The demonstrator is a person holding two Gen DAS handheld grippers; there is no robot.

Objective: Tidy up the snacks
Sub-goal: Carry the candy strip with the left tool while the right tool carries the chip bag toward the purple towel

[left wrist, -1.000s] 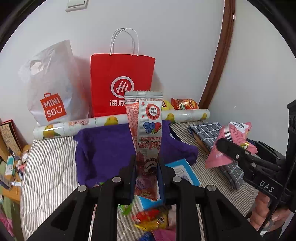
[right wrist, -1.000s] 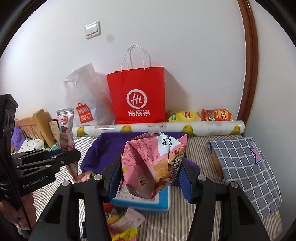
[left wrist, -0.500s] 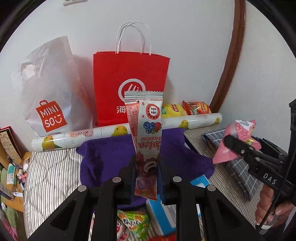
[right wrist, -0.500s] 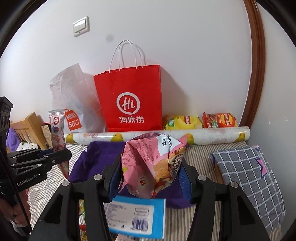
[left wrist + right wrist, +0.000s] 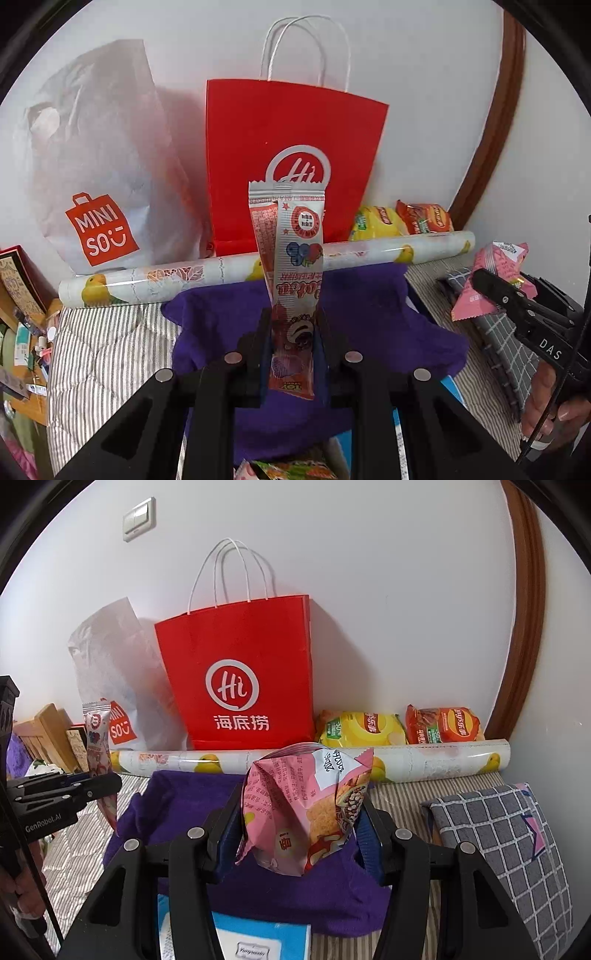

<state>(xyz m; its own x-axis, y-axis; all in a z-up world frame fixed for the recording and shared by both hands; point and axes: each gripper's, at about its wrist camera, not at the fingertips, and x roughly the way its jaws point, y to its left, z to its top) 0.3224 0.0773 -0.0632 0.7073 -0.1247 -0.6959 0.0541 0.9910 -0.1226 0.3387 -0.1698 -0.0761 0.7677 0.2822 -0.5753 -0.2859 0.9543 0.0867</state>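
My left gripper (image 5: 291, 332) is shut on a long silver-and-red candy stick packet (image 5: 295, 266), held upright in front of the red paper bag (image 5: 291, 147). My right gripper (image 5: 299, 812) is shut on a pink puffed snack pouch (image 5: 306, 808), held above the purple cloth (image 5: 258, 886). The red paper bag (image 5: 240, 672) stands against the wall, top open. The right gripper with the pink pouch (image 5: 491, 273) shows at the right of the left wrist view; the left gripper with its candy packet (image 5: 98, 746) shows at the left of the right wrist view.
A white Miniso plastic bag (image 5: 99, 177) leans left of the red bag. A rolled lemon-print sheet (image 5: 147, 277) lies along the wall. Yellow (image 5: 354, 727) and orange (image 5: 443, 723) chip bags sit behind it. A checked grey pillow (image 5: 509, 849) lies right. A blue box (image 5: 258, 941) and loose snacks (image 5: 291, 470) lie near me.
Both grippers have moved forward and up toward the red paper bag, which now looks larger. The loose snacks and blue box have slid down toward the bottom edge. Both grips are unchanged.
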